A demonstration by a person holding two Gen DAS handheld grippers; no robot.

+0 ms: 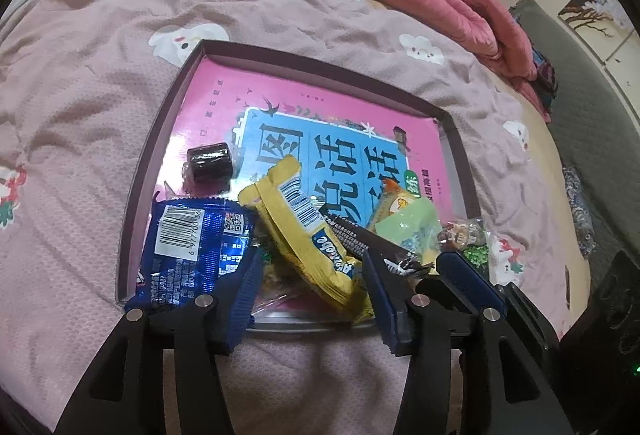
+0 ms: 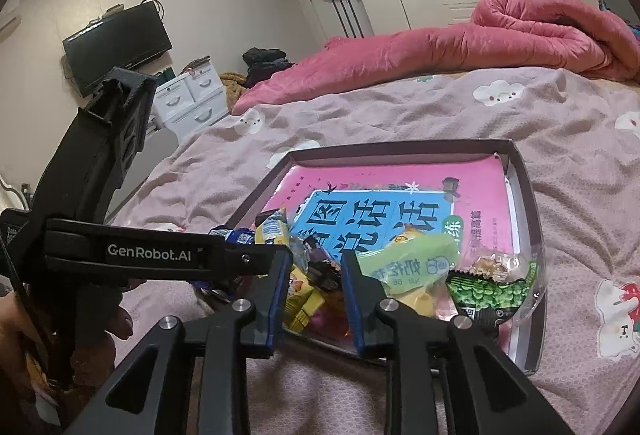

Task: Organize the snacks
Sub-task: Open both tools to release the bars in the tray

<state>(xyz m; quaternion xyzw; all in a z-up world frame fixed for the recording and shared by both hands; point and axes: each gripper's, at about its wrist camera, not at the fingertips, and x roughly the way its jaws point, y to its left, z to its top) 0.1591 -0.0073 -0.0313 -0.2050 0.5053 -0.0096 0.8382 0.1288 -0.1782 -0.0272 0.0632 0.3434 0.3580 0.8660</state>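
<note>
A shallow dark box lies on the bed, and a pink book covers its floor. All the snacks are heaped at the near edge of the box, so the far half of the book is bare and has lots of room. The left hand-held gripper has its jaws partly apart over the pile; the yellow packet lies between them, but the pads do not squeeze it. The blue packet rests just beside its left finger. The right hand-held gripper has a narrow gap, with small wrapped snacks showing in it, not gripped. The green packet sits just beside its right finger. Only the left view shows the dark round sweet lying alone on the book, apart from the pile. Only the right view shows the clear bag with green snacks hanging over the near corner, a hand holding the other tool, and a pink quilt far back on the bed.
</note>
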